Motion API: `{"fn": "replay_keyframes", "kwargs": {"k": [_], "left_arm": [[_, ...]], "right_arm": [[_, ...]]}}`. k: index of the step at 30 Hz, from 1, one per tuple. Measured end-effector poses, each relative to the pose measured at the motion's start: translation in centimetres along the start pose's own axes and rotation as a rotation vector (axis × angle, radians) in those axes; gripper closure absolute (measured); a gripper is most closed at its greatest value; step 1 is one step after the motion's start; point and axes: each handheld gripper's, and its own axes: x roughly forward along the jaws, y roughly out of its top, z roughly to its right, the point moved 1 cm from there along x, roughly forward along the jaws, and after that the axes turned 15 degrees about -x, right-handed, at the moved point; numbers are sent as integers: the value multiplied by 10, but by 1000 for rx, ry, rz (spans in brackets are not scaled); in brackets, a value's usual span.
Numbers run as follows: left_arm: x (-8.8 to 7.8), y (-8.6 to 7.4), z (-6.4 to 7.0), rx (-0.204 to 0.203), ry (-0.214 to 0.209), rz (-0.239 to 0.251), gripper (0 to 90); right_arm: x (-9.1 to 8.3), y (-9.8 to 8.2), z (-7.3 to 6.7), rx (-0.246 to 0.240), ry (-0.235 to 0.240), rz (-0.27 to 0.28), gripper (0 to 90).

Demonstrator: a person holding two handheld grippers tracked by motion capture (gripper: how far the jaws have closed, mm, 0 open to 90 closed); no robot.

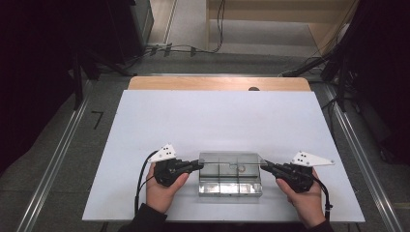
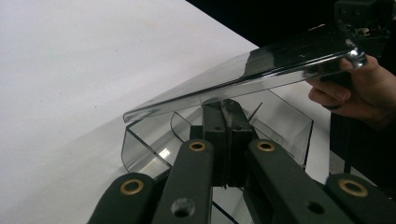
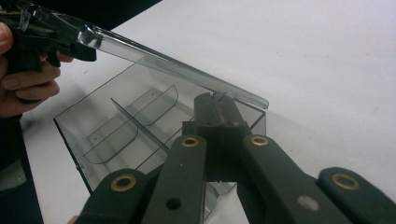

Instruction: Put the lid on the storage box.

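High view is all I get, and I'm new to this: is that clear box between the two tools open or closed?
Observer: Open. In the left gripper view the lid is raised above the box, with a gap under it.
Operator: What's holding it up?
Observer: Both tools, it seems. In the right gripper view the right gripper has its jaws closed at one end of the lid, and the left gripper meets the other end.
Operator: What's inside?
Observer: Clear dividers with rounded corners split the box into compartments.
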Motion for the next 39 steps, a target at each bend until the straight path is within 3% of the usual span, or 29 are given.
{"fn": "replay_keyframes", "kwargs": {"k": [39], "left_arm": [[-12,-26,6,-14,-1,-12,893]], "right_arm": [[-9,-17,-16,-33,10,-12,879]]}}
